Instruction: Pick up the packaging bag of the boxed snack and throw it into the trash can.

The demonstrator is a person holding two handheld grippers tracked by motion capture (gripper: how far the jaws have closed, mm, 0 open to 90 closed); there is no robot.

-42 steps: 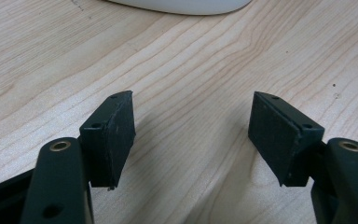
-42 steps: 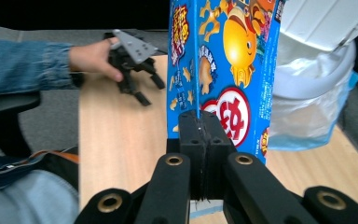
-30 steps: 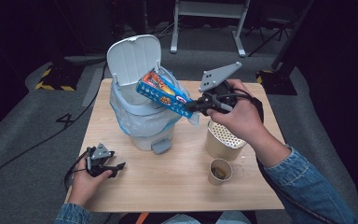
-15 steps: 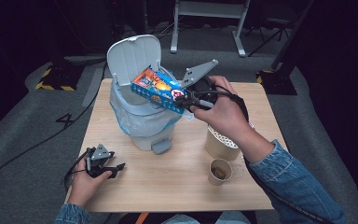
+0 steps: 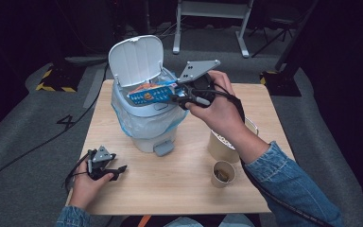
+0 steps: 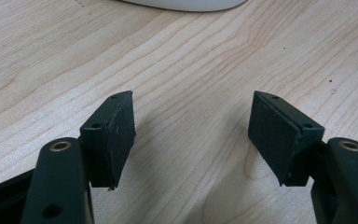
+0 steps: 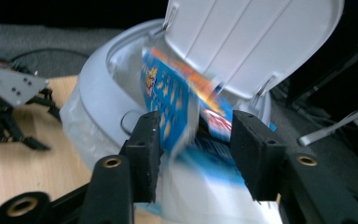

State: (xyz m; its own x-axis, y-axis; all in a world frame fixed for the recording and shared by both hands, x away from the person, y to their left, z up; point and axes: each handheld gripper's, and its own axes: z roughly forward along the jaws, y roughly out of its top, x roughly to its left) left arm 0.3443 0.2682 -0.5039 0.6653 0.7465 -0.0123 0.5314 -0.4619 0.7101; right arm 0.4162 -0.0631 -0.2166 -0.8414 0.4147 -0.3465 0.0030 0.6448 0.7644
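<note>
Right tongs have just been opening, and the snack packet between them tips over the bin mouth. Best let it slide in cleanly. Left tongs rest wide on the worktop.

You have a light wooden table in front of you. Near its right edge stands a tall cream cup with pale pieces inside, and just in front of it a smaller paper cup with something brown in it. Beyond the table, the grey floor carries a black cable on the left, a strip of yellow-and-black tape, and at the far end a white metal stand.
</note>
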